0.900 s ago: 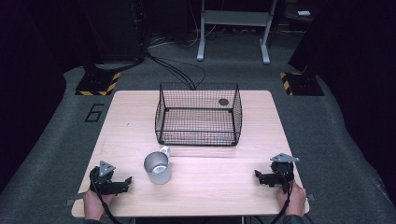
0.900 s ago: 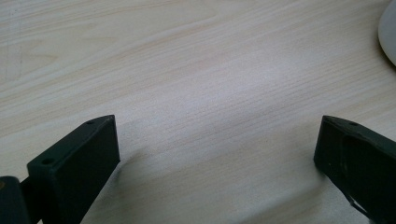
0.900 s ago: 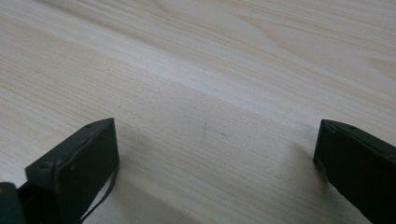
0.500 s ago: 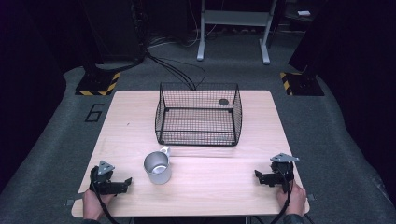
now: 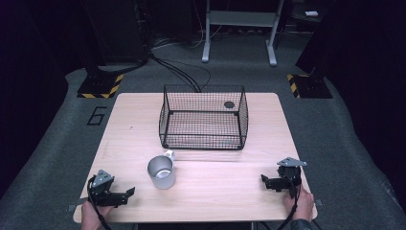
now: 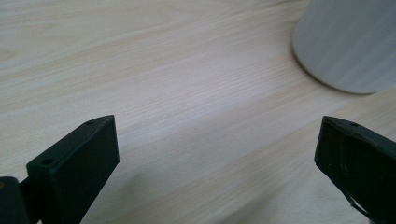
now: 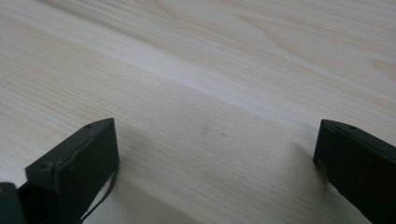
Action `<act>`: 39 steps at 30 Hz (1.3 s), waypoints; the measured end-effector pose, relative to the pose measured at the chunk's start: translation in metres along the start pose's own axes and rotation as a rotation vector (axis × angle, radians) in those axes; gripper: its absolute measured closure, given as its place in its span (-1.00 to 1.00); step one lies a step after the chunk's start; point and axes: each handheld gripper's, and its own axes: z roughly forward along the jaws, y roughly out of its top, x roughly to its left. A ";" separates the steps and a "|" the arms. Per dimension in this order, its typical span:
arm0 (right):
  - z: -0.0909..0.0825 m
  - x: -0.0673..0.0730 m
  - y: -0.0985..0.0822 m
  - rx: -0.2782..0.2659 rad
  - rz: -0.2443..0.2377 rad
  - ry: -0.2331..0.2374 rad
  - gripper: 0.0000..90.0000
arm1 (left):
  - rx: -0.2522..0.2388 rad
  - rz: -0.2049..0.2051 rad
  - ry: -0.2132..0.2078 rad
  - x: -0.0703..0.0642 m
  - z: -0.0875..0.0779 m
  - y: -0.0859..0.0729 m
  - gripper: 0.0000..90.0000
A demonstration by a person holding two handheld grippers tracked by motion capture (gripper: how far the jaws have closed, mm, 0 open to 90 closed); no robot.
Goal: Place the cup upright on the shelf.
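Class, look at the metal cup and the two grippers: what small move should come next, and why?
Probably ease the left gripper forward toward the metal cup. Its fingers stand wide apart with nothing between them, the cup sits just ahead, upright and untouched, and the right gripper rests farther off.

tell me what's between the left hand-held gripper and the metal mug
Nothing: only bare wooden table lies between the left hand-held gripper and the metal mug, as the high view and the left gripper view show.
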 end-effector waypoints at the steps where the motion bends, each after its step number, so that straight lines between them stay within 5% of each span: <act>1: 0.000 0.000 0.000 0.000 -0.001 0.000 -1.00 | -0.006 0.003 -0.004 -0.002 -0.002 0.001 -1.00; 23: 0.000 0.000 0.000 0.000 0.000 0.000 -1.00 | -0.093 0.126 -0.137 -0.059 -0.031 0.049 -1.00; 32: 0.000 0.000 0.000 0.000 -0.001 0.001 -1.00 | -0.093 0.151 -0.153 -0.079 -0.012 0.070 -1.00; 39: 0.000 0.000 0.000 0.000 -0.002 0.001 -1.00 | -0.068 0.172 -0.098 -0.089 0.007 0.085 -1.00</act>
